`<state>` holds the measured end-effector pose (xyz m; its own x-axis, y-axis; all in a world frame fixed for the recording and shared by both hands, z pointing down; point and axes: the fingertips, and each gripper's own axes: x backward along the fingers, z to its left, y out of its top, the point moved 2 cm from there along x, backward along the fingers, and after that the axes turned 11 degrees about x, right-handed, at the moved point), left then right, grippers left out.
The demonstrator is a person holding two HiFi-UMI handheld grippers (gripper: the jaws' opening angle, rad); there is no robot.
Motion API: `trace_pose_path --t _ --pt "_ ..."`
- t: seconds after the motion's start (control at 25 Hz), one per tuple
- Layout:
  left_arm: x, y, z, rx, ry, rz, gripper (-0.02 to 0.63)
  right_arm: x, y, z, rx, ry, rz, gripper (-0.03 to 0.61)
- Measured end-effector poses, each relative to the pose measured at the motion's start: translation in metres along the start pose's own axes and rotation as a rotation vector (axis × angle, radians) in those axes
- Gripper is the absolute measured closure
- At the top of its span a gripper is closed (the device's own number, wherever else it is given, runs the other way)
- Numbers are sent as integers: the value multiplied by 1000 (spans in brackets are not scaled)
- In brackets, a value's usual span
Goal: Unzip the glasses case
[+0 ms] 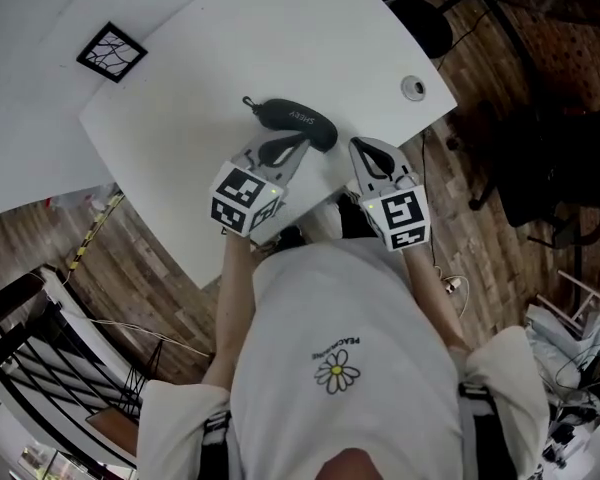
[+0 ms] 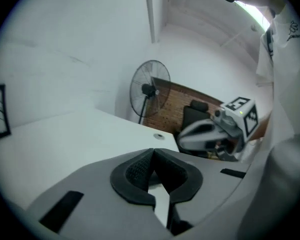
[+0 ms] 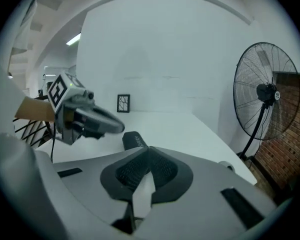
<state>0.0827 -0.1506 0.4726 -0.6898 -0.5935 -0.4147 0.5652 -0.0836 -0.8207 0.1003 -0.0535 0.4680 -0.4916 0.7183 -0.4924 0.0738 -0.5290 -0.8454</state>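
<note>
A dark grey glasses case lies on the white table, with a small pull loop at its left end. My left gripper sits just in front of the case, at its near edge. In the left gripper view its jaws meet at the tips with nothing showing between the pads, and the case is hidden. My right gripper is to the right of the case, apart from it. Its jaws are shut and empty, and the case lies just beyond them.
A black-framed patterned square sits at the table's far left. A round cable grommet is near the right corner. Past the table's right edge stand a fan and a dark chair on a wooden floor.
</note>
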Motion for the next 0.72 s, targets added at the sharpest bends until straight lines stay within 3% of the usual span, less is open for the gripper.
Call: trace_pose_path --t 0.04,0.08,0.16,0.28,0.4,0.48,0.72 --pt "6 13 12 -15 63 -27 598 -5 -7 5 -11 22 23 567" --pt "9 24 23 -44 117 -38 598 -10 -14 11 -33 43 50 518" --pt "6 38 38 -116 179 -16 598 -22 -30 22 -113 76 103 486" --pt "-19 40 44 -208 193 92 599 -42 -52 41 -200 117 183 476" --pt "-48 16 45 -254 197 251 600 -53 -59 56 -144 126 239 453" --pt "-59 -1 45 -270 208 323 600 -56 -59 60 -128 118 263 453" --pt "-72 -1 48 -220 220 304 600 -60 -69 52 -211 68 298 453"
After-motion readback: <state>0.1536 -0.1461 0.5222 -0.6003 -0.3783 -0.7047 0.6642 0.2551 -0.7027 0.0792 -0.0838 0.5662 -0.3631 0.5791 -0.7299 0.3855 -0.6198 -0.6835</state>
